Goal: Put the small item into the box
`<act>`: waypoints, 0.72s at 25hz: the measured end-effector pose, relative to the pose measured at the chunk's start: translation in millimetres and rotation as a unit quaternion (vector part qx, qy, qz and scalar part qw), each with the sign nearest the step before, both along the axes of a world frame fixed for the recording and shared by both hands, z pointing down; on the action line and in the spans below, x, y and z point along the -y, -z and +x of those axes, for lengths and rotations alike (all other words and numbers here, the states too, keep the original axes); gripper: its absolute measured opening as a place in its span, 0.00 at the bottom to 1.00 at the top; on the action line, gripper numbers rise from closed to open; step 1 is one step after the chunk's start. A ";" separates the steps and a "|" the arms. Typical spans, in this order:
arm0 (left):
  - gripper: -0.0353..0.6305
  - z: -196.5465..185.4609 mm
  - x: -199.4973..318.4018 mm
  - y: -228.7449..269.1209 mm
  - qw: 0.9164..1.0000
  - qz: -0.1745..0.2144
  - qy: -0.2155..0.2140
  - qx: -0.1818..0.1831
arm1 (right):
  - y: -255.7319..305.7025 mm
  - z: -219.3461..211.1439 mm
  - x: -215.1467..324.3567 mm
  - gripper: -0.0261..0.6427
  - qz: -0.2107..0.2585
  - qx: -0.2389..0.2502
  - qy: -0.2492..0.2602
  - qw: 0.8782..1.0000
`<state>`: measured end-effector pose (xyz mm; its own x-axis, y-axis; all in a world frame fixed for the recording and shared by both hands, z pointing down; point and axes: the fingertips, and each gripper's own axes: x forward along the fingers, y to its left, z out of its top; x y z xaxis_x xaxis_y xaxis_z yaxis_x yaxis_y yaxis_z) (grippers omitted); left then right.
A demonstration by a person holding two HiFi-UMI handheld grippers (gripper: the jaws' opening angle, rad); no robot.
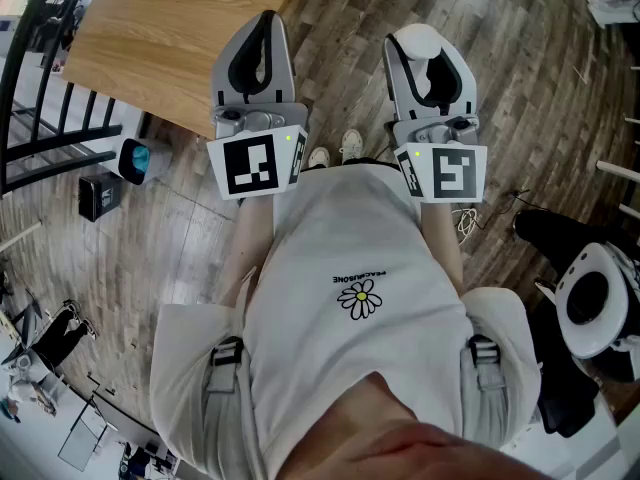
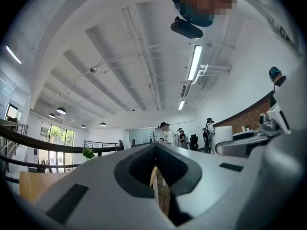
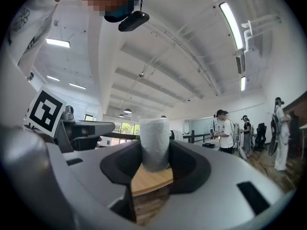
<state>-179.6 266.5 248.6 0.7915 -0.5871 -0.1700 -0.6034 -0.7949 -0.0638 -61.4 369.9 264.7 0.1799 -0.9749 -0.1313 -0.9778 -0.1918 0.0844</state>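
Shirt (image 1: pixel 340 268) fills the near view, with both tongs held up ahead of it. Right tongs (image 1: pixel 425 63) grip the white item (image 3: pixel 154 143), upright between wide-set pads. Left tongs (image 1: pixel 258 48) are pinched together, empty. No box shows. The counter (image 1: pixel 170 28) lies beyond; tip the tongs carelessly and the item could slip to the floor (image 1: pixel 540 98).

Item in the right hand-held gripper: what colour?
The item is white; clearest in right gripper view.

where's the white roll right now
The white roll is gripped between the jaws of the right gripper, at the centre of the right gripper view. In the head view it shows right of the wooden table.
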 end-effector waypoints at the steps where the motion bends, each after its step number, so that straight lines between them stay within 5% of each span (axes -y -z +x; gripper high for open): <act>1: 0.08 2.5 0.3 0.5 1.000 0.003 0.000 -0.001 | -1.0 3.8 0.1 0.29 0.002 0.005 0.000 1.000; 8: 0.08 16.4 7.1 -2.8 1.000 -0.015 0.000 -0.013 | -7.6 19.4 6.4 0.29 -0.001 0.017 0.013 1.000; 11: 0.08 21.1 16.6 -7.0 0.996 -0.073 -0.019 -0.047 | -9.0 25.1 11.2 0.29 0.002 0.027 0.021 0.999; 15: 0.08 27.7 36.1 -17.6 0.972 -0.192 -0.053 -0.127 | -10.0 37.9 16.7 0.29 0.009 0.036 0.036 0.999; 18: 0.08 33.7 40.1 -22.8 0.979 -0.172 -0.039 -0.100 | -16.7 48.6 17.4 0.29 0.004 0.029 0.042 0.999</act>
<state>-146.0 226.4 271.4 0.8067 -0.5766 -0.1294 -0.5136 -0.7924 0.3291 -12.8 352.5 281.4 0.1047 -0.9859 -0.1305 -0.9937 -0.1090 0.0258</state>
